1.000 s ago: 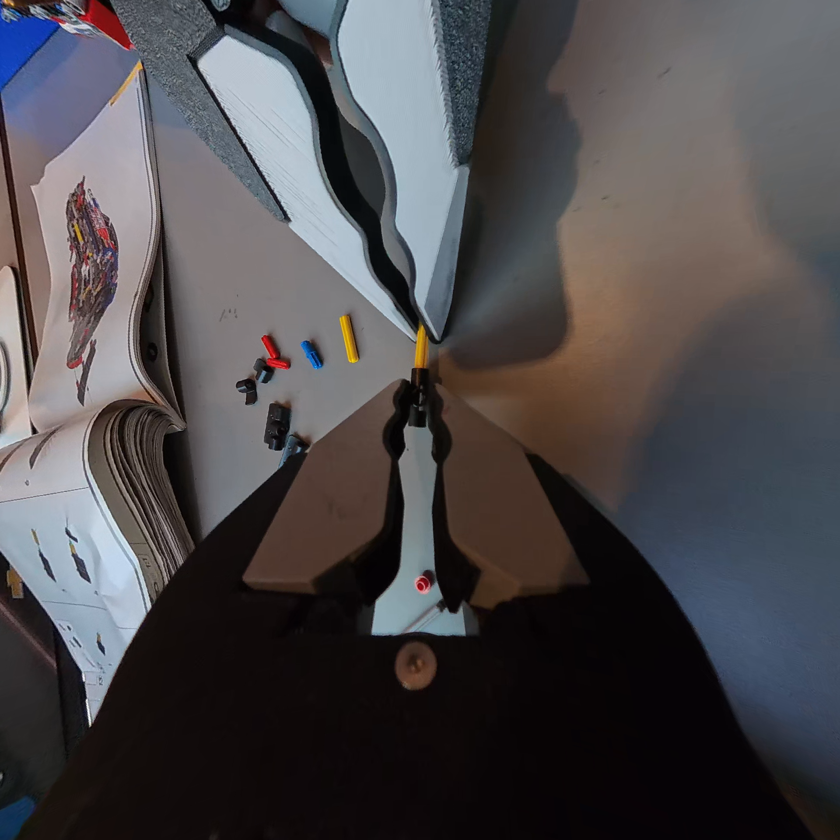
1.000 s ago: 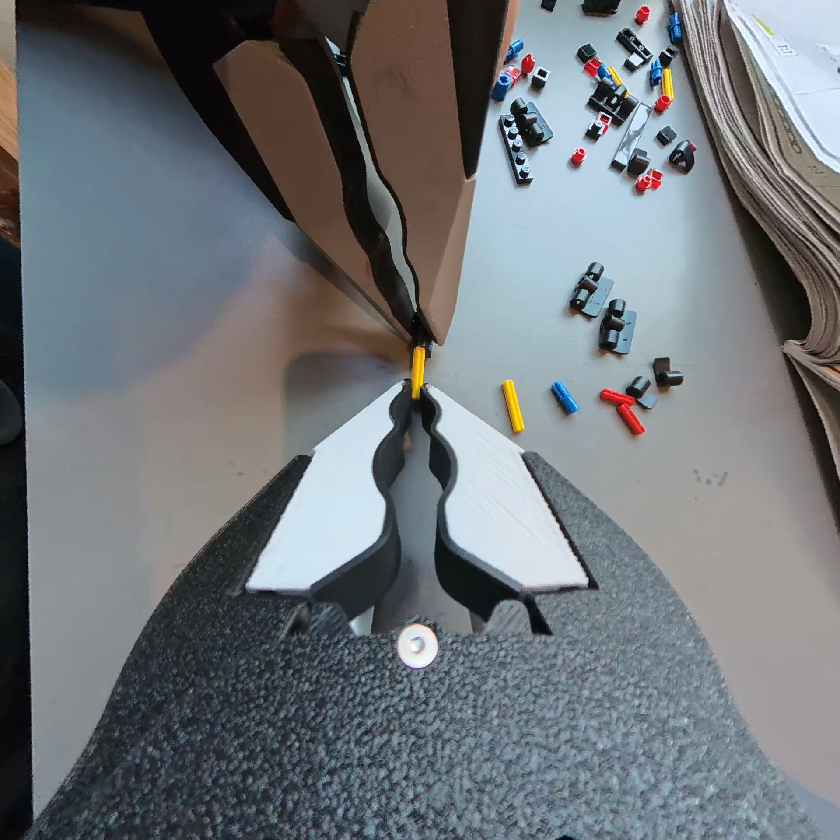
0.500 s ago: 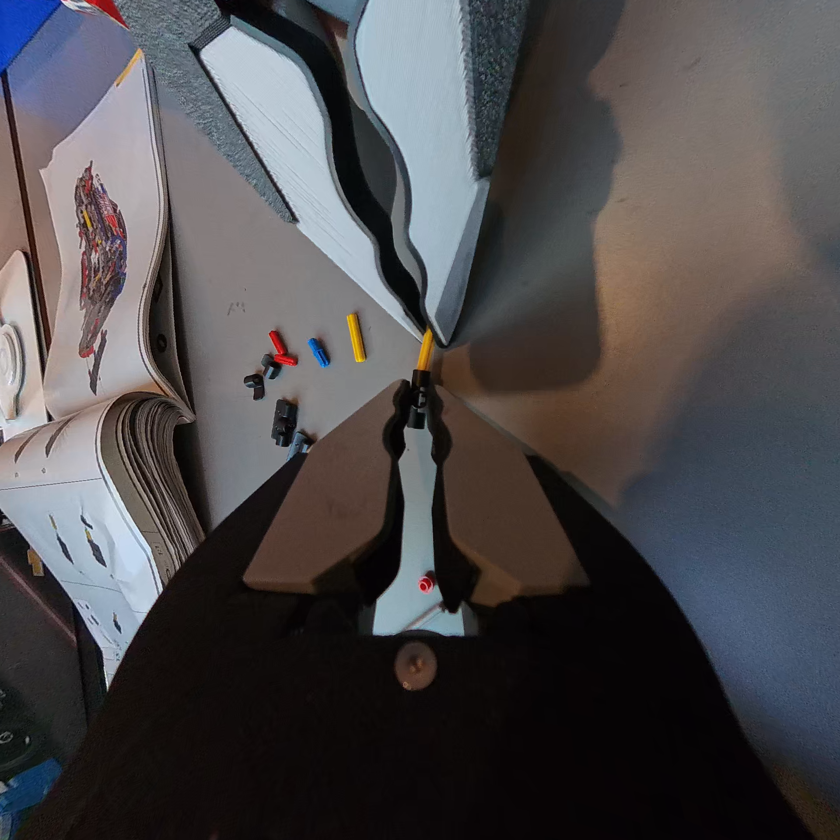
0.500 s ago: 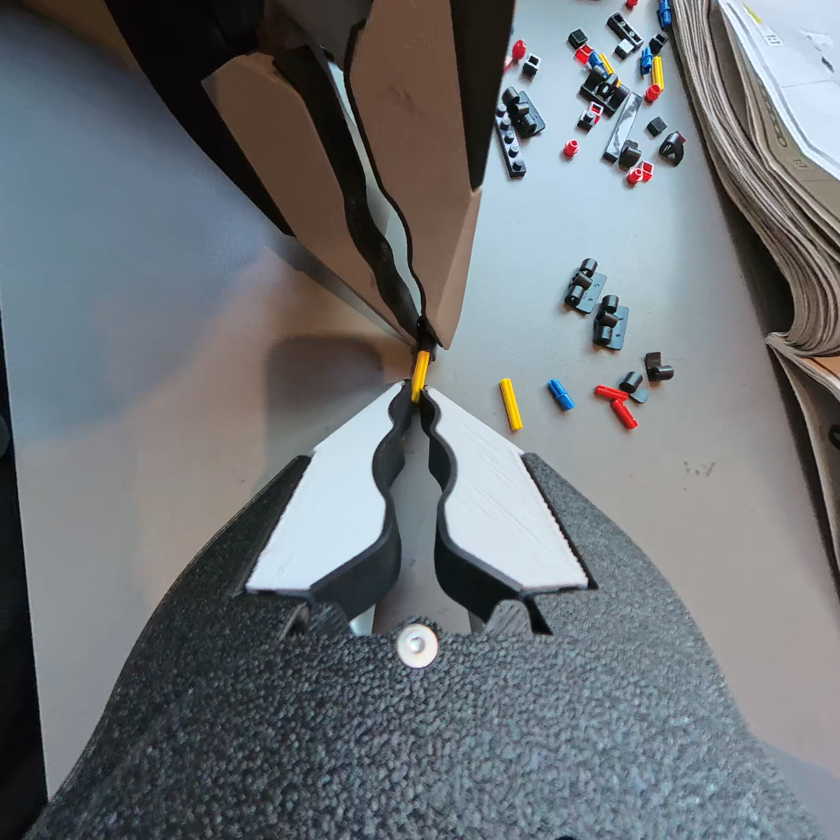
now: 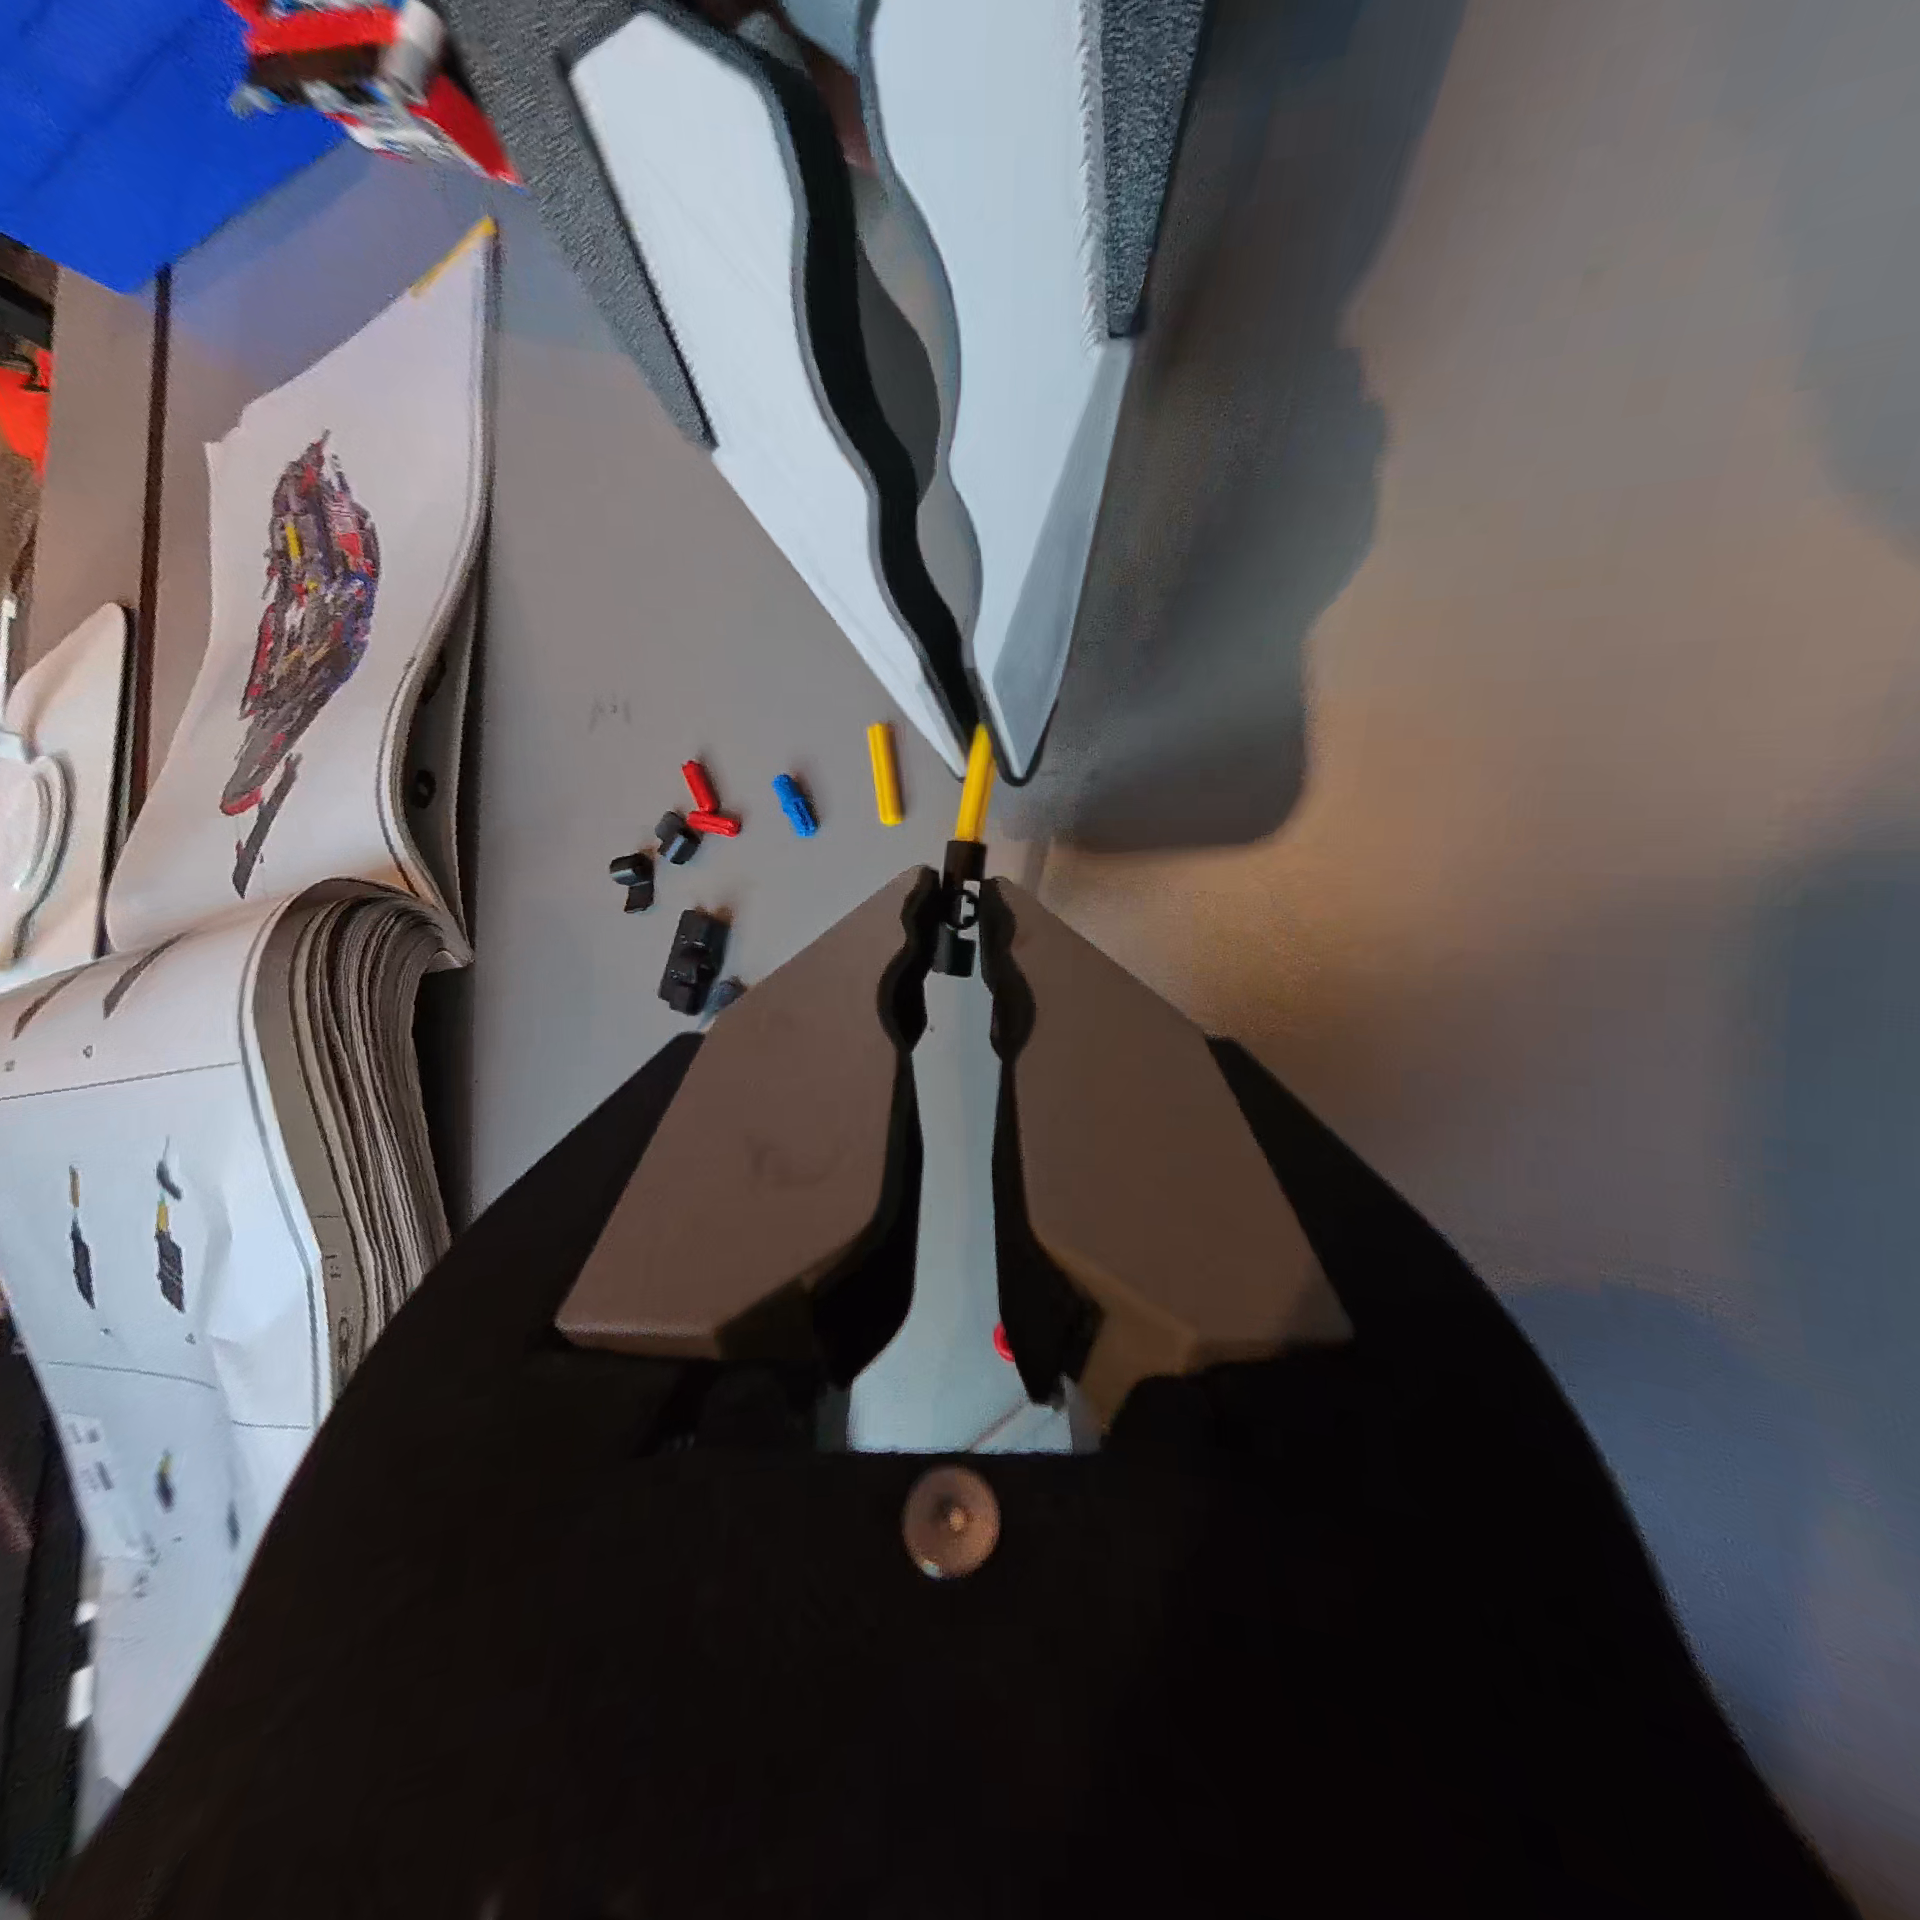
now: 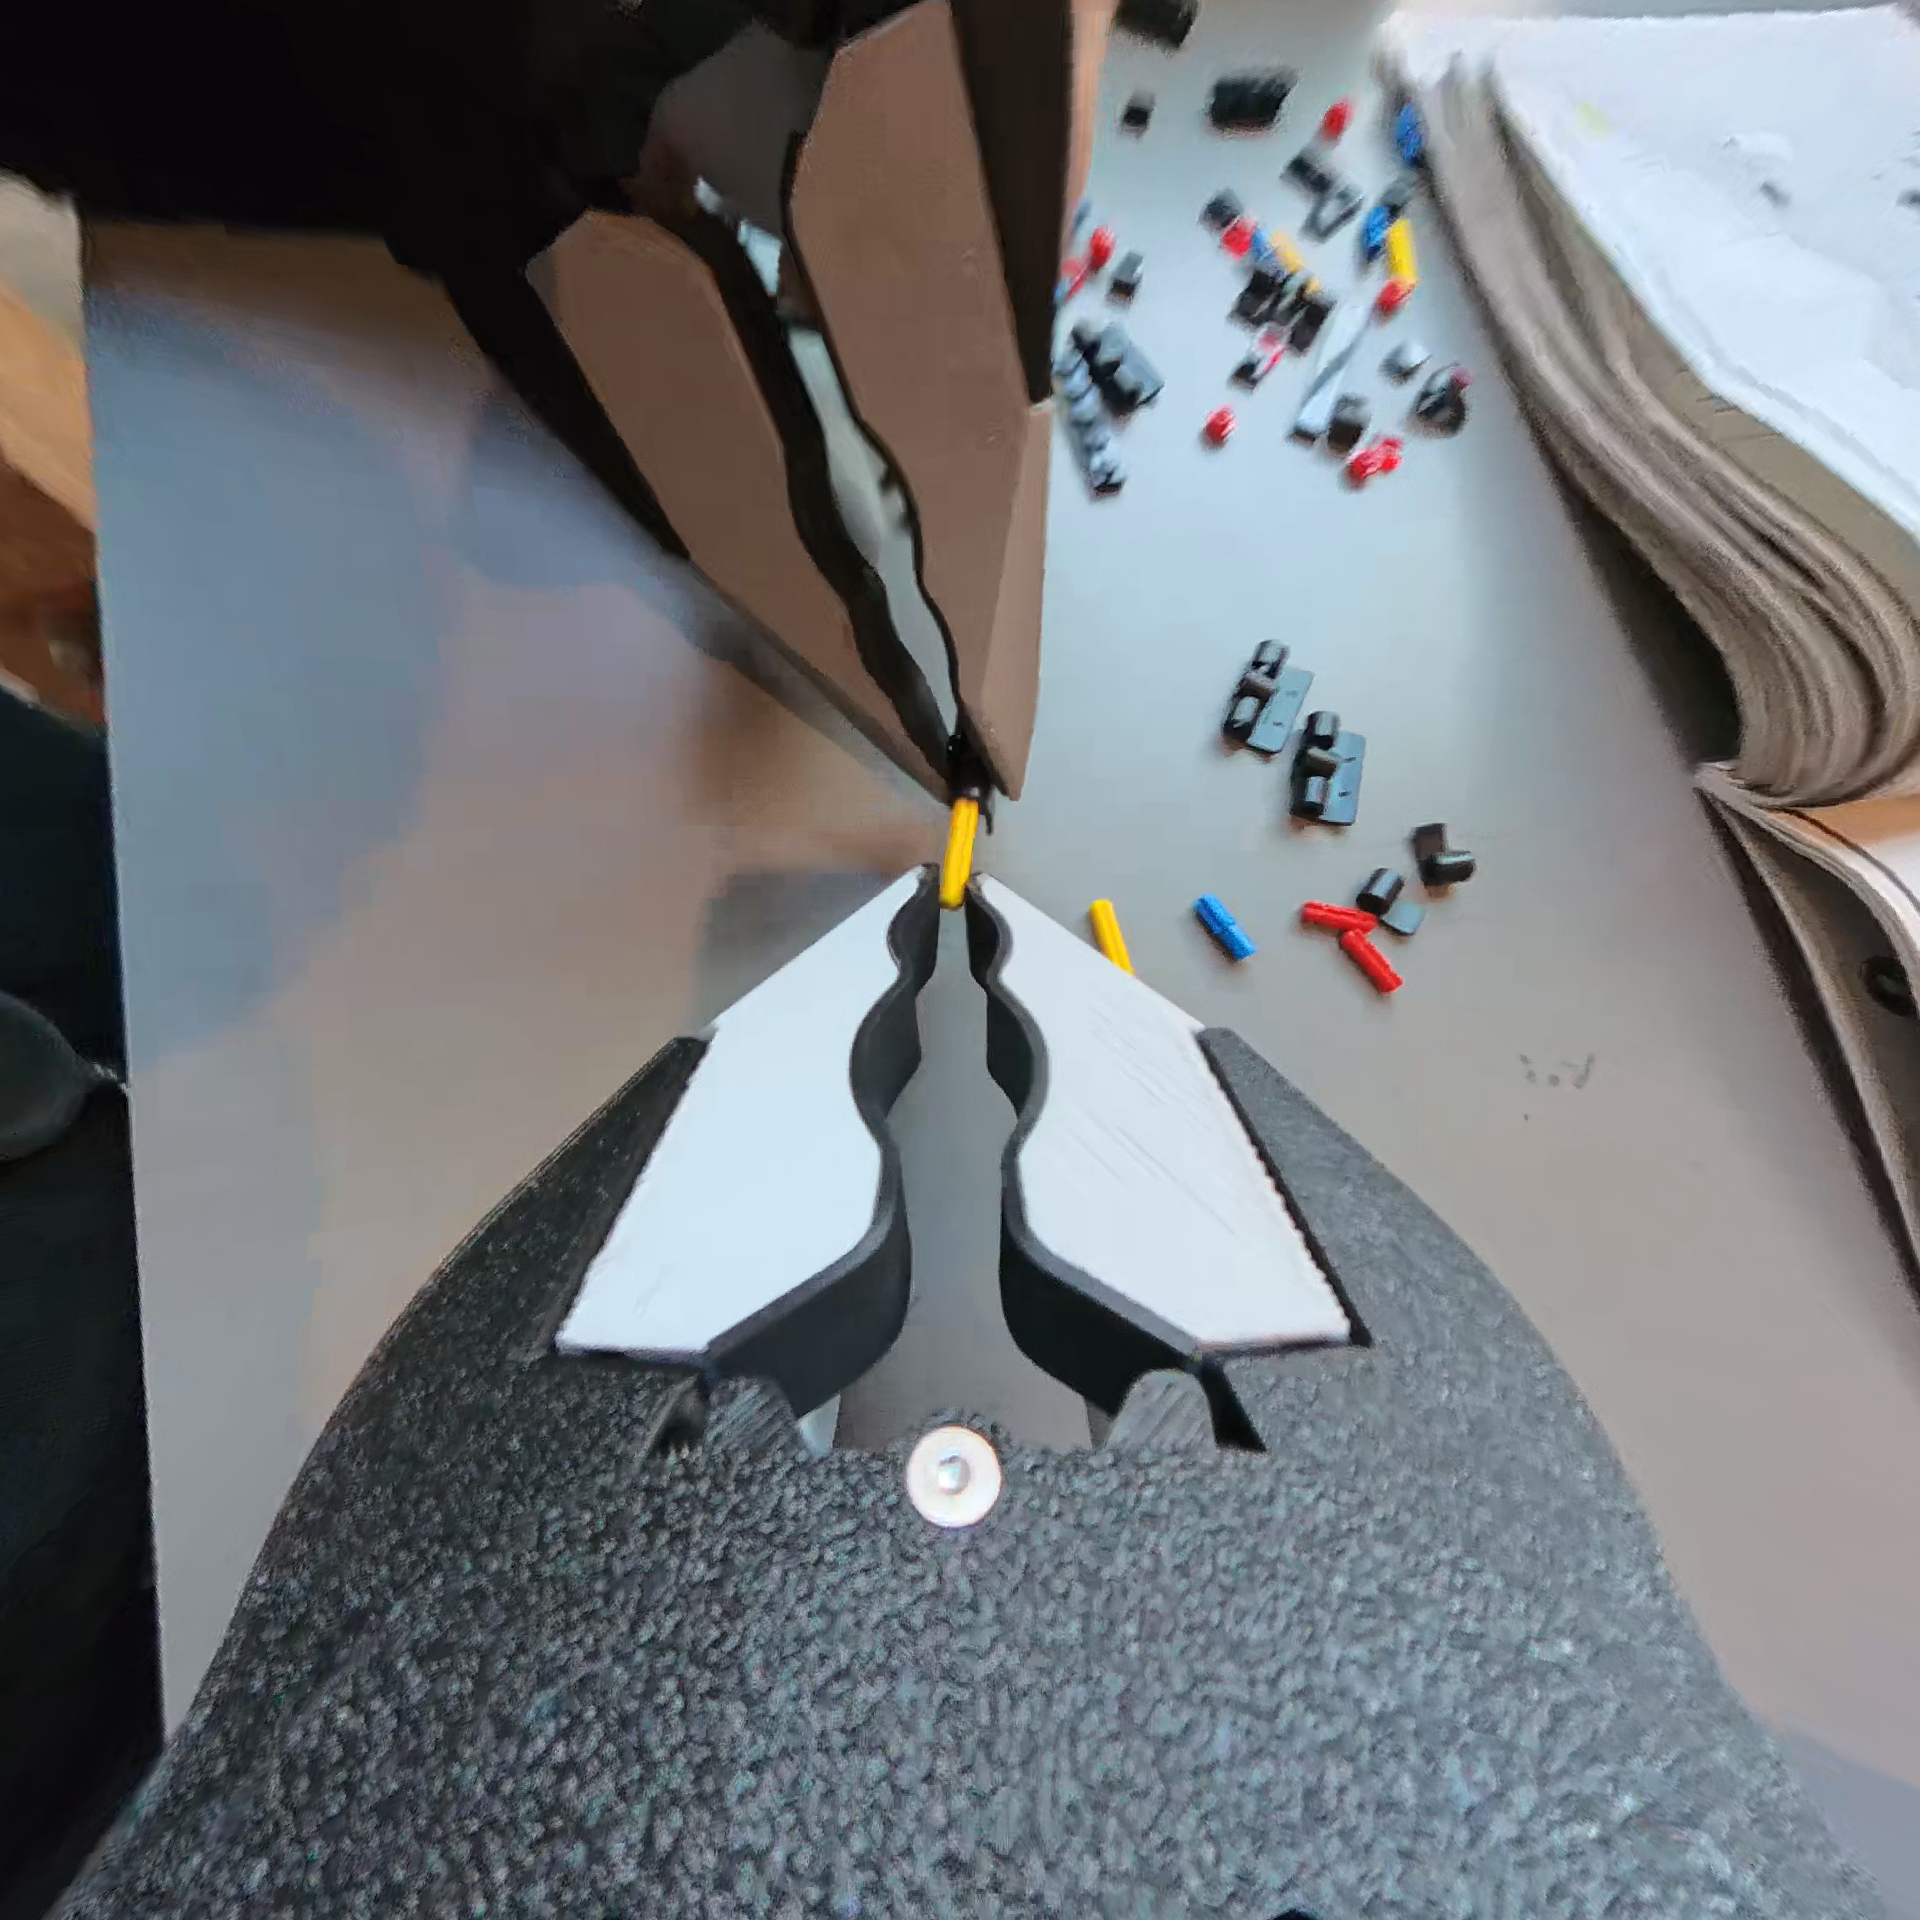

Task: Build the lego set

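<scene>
Two tongs meet tip to tip: left tongs pinch a black connector, right tongs seemingly pinch the yellow axle above the tabletop.

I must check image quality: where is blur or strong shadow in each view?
Left wrist view: booklet and blue box smear at the edges, and a large shadow lies on the table. Right wrist view: the far loose pieces are blurred, the yellow axle fairly sharp.
</scene>
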Demonstrator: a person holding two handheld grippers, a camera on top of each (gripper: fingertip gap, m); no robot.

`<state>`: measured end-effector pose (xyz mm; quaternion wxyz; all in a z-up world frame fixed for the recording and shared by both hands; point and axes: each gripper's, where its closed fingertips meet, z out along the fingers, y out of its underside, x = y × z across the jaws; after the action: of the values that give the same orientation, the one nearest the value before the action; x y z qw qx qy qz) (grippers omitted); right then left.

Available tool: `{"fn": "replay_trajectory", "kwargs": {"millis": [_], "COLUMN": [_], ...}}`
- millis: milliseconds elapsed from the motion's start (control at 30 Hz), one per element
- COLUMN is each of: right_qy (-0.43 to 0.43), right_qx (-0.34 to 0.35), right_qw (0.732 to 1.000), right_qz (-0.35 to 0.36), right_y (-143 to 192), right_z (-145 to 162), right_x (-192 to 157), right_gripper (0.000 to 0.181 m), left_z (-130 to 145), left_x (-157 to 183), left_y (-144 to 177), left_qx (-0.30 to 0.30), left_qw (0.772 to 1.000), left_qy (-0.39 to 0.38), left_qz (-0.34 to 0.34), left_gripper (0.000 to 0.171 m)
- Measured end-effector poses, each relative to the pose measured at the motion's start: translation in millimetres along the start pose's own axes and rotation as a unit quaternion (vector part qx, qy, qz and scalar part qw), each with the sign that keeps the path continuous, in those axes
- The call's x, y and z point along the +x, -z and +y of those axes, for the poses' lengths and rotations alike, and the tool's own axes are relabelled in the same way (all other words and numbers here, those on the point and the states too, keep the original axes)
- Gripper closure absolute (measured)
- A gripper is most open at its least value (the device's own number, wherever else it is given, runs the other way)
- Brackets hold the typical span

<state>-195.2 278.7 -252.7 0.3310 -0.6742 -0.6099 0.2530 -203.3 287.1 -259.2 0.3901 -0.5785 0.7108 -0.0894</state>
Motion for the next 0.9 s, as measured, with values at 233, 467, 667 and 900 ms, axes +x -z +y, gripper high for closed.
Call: {"fn": "replay_trajectory", "kwargs": {"millis": [233,467,667,900], "right_qy": [-0.118,-0.106,-0.056,-0.078], "right_qx": [0.186,0.183,0.151,0.158], "right_qw": [0.974,0.977,0.987,0.983], "right_qz": [0.042,0.033,0.009,0.057], "right_y": [37.2,32.4,18.8,19.9], "right_z": [-29.1,-35.8,-31.9,-30.7], "right_x": [23.5,19.2,3.2,22.9], "right_gripper": [0.166,0.157,0.150,0.151], "left_z": [-5.3,-1.8,-9.6,-1.7], "left_x": [-19.7,-20.4,-22.0,-41.7], "left_y": [4.7,8.6,16.0,18.6], "left_qx": [0.020,0.011,0.041,-0.005], "left_qw": [0.997,0.998,0.993,0.980], "left_qy": [0.067,0.029,-0.050,-0.096], "left_qz": [-0.033,-0.055,-0.095,-0.177], "left_gripper": [0.167,0.166,0.166,0.166]}}
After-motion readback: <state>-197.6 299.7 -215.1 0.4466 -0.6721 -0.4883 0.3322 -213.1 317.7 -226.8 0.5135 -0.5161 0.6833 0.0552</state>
